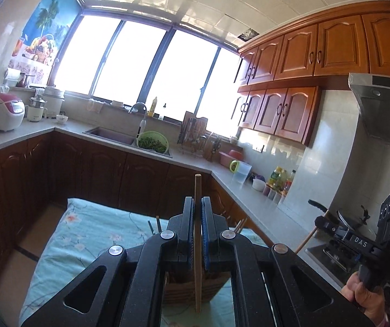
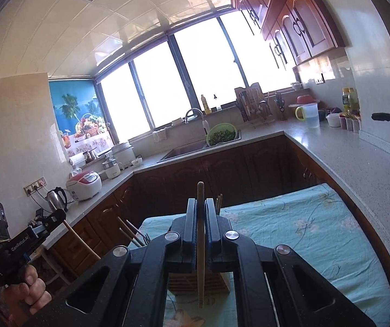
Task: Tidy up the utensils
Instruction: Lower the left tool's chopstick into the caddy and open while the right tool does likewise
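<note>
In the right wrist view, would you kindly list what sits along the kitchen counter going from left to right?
Kettle → rice cooker → sink → green colander → dish rack → clear jug with a green handle → white bowl.

Wooden holder [image 2: 197, 283] largely behind the jaws; utensils in the distant rack [image 2: 253, 106] too small.
</note>
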